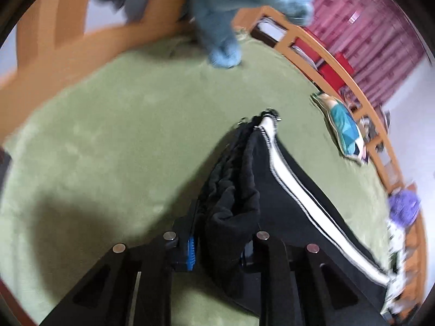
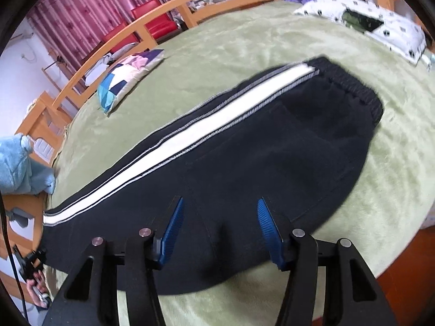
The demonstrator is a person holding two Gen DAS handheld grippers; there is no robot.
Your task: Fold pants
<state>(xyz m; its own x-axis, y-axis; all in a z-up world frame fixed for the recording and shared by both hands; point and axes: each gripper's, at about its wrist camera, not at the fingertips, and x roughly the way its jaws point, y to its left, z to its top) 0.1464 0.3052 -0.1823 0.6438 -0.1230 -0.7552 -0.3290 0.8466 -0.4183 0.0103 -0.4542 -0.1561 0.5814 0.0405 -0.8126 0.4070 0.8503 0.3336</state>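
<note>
Left wrist view first: my left gripper (image 1: 217, 247) has its jaws pinched on a bunched black fold of the pants (image 1: 285, 179), cloth bulging up between them, one blue pad (image 1: 191, 250) peeking out on the left side while the other is buried under fabric. From that clamp the pants run away to the far end and off to the near right, white side stripe (image 1: 307, 190) following that line; the hem lifts off the green blanket (image 1: 108, 149) here, and blur smears the far tip so I can't read what dangles there.

Right wrist view now: my right gripper (image 2: 220, 231) stands with jaws apart, both blue pads clear, black cloth lying below and between them, nothing pinched. Here the whole garment shows: the pants (image 2: 272, 149) lie flat on the blanket, long axis running from the near left up to the far right, elastic waistband (image 2: 353, 84) at the far right end, leg end at the near left. Only this view gives the waistband; only the left view gives the gathered fold in the clamp.

Outward: a patchwork cushion (image 2: 130, 76) sits beyond the stripe, a white patterned pillow (image 2: 380, 27) far right, a blue plush toy (image 2: 16, 163) at the left edge, cut off. A wooden bed rail (image 2: 163, 13) curves behind, pink curtains (image 2: 81, 8) past it. At the bottom left a hand (image 2: 38, 290) holds the other gripper, partly hidden by the rim.
</note>
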